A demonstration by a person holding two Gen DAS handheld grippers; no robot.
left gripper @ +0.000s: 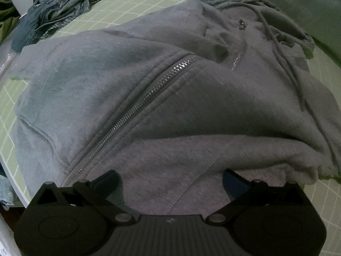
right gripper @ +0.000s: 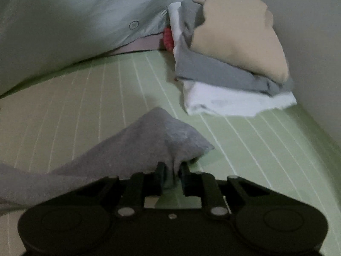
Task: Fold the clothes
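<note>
One grey hoodie [left gripper: 170,98] fills the frame; the left gripper [left gripper: 170,181] gapes over it. The right gripper [right gripper: 172,170] pinches its cloth; three folded garments [right gripper: 230,64] sit upper right, jeans [left gripper: 55,10] upper left.

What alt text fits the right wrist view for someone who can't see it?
The right gripper has its jaws shut on a bunched corner of grey fleece fabric, lifted off the green striped sheet. Beyond sits a stack of folded clothes: beige on grey on white.

A green mat [right gripper: 245,149] ruled with white lines covers the surface. A pale sheet [right gripper: 64,21] with snap buttons lies along its far edge, a red, bumpy object [right gripper: 168,39] showing at the far right corner.
</note>
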